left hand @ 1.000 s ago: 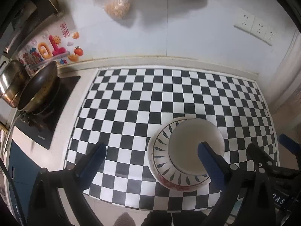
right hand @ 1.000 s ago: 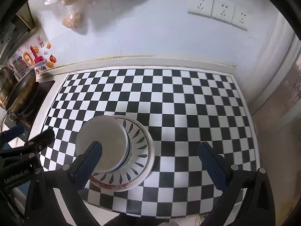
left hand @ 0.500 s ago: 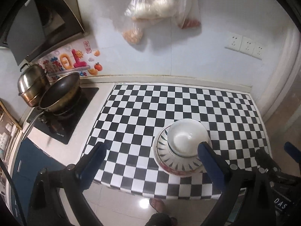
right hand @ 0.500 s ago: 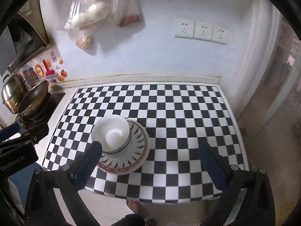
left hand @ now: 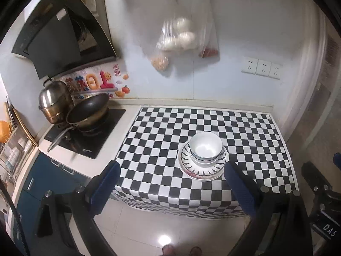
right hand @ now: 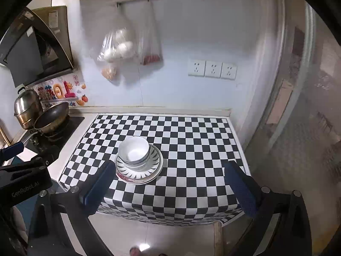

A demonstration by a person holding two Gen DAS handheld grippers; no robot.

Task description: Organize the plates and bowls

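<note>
At far left a steel pot (left hand: pixel 54 103) and a dark wok (left hand: pixel 88 111) sit on the black cooktop (left hand: pixel 89 137). My left claw (left hand: pixel 171 188) hangs spread wide and empty, back from the checkered counter (left hand: pixel 245 128). On that counter, near its front edge, white bowls (left hand: pixel 205 148) sit nested on stacked patterned plates (left hand: pixel 187 163). My right claw (right hand: pixel 169 186) is likewise splayed, gripping nothing. Wall sockets (right hand: pixel 212 69) are on the right.
</note>
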